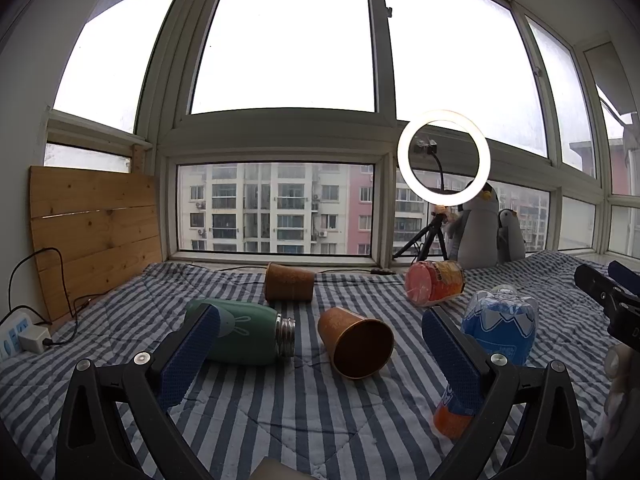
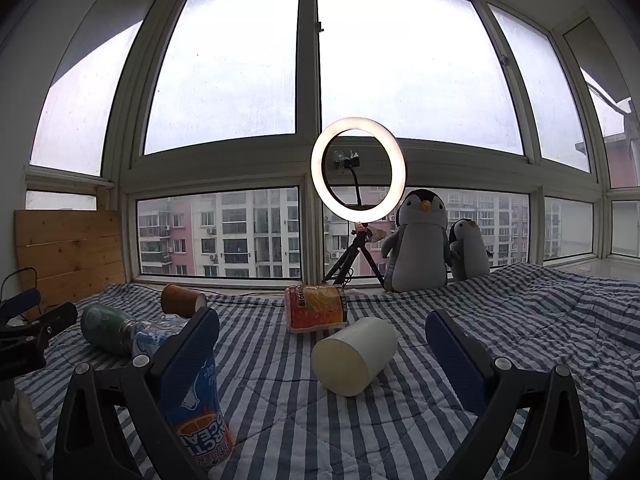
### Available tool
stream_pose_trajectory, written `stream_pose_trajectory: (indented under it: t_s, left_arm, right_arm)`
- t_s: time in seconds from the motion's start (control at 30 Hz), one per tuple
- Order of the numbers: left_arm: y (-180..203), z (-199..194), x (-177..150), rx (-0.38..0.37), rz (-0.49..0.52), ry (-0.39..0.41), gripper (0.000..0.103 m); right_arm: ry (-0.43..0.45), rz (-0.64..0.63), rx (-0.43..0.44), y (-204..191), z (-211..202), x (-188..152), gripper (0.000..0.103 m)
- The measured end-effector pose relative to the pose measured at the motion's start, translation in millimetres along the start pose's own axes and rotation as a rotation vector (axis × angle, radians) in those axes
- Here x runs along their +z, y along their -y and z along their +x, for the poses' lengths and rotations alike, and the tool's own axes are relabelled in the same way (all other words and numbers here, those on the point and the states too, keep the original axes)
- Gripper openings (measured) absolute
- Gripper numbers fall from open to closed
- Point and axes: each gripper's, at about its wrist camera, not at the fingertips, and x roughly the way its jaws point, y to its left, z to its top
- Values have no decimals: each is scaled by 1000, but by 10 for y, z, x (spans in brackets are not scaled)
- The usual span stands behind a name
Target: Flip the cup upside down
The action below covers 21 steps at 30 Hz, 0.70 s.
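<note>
Both claws are spread wide and pinch nothing. Left claw [image 1: 320, 344] hangs just over the striped blanket [image 1: 280, 420], and a brown cup [image 1: 356, 346] lies on its side between its blue fingers, mouth toward the camera. Another brown cup [image 1: 289, 282] lies farther back, near a green bottle [image 1: 244, 334]. Right claw [image 2: 322, 344] has a white cup [image 2: 354, 354] lying on its side between its fingers. A blue bottle [image 2: 192, 384] lies by its left finger.
</note>
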Motion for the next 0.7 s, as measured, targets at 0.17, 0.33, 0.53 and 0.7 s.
stream_pose_trajectory:
  t_s: [0.17,0.33,0.53,0.7]
  left_arm:
    - [1,0,4,1,-1,0,102]
    - [10,15,2,3,1,-4,102]
    - [7,18,2,2,1,-6,102]
    - [5,19,6,3,1,-5,102]
  right_arm:
    - [1,2,-1,6,-6,-1,102]
    - [3,3,-1,13,-7,3,102]
    - [1,3,-1,12,-5,2,102]
    - [1,3,-1,17,-9,5,102]
